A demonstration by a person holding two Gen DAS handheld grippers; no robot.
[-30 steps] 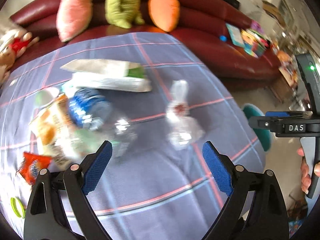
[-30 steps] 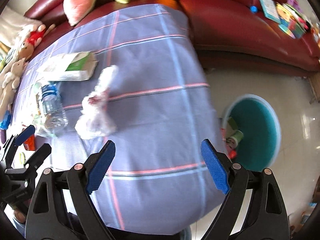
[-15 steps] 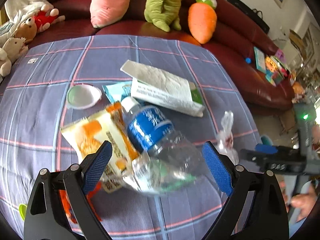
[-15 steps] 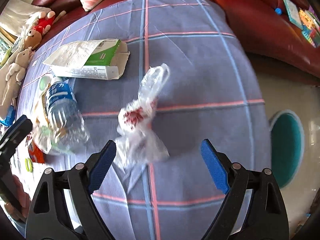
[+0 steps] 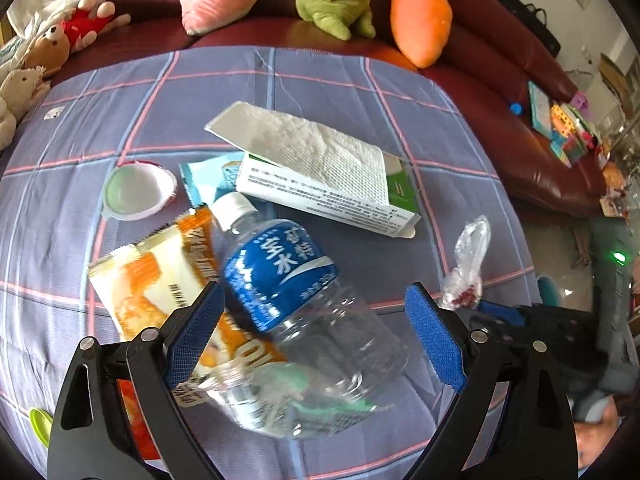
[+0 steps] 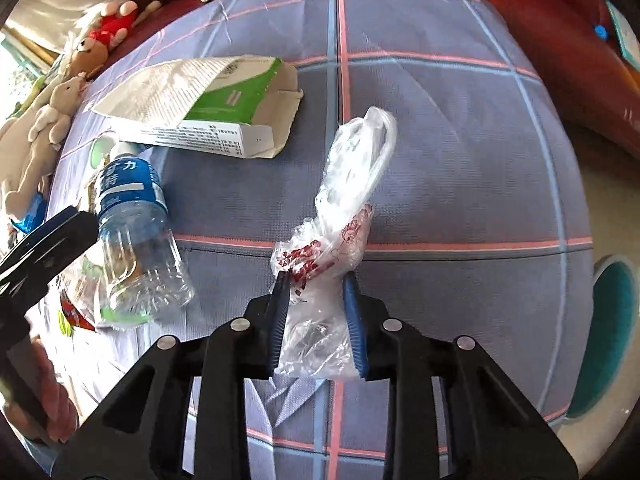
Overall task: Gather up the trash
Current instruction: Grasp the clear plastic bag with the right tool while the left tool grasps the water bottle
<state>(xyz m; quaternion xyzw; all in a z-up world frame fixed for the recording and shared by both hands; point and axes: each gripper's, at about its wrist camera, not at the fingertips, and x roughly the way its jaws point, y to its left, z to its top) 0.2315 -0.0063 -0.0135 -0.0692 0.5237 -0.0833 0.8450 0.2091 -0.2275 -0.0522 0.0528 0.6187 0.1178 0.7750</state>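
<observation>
Trash lies scattered on a desk (image 6: 460,128) covered with a grey-blue checked cloth. In the right wrist view, the right tool (image 6: 316,280) has just been closing, and its blue pads now pinch a crumpled clear plastic bag (image 6: 344,216) with red print; the bag's twisted end reaches away beyond the fingertips, and its loose end bunches between the fingers. To the left of this tool lie a clear water bottle (image 6: 132,232) with a blue label and, beyond it, an opened white-and-green carton (image 6: 208,108). Only this view shows the teal bin (image 6: 612,332) on the floor, down to the right past the desk edge.

In the left wrist view, the left tool (image 5: 316,336) stands wide open above the same bottle (image 5: 304,300), whose clear body lies between the pads; contact cannot be told. Only this view shows the orange snack wrapper (image 5: 160,280) under the left finger, the round foil lid (image 5: 136,190) and a teal packet (image 5: 208,176) beyond it, and the soft toys on the red sofa (image 5: 520,80) farther off. The carton (image 5: 320,172) lies beyond the bottle's cap. The bag (image 5: 468,268) appears just beyond the right finger, with the other tool dark and blurred beside it.
</observation>
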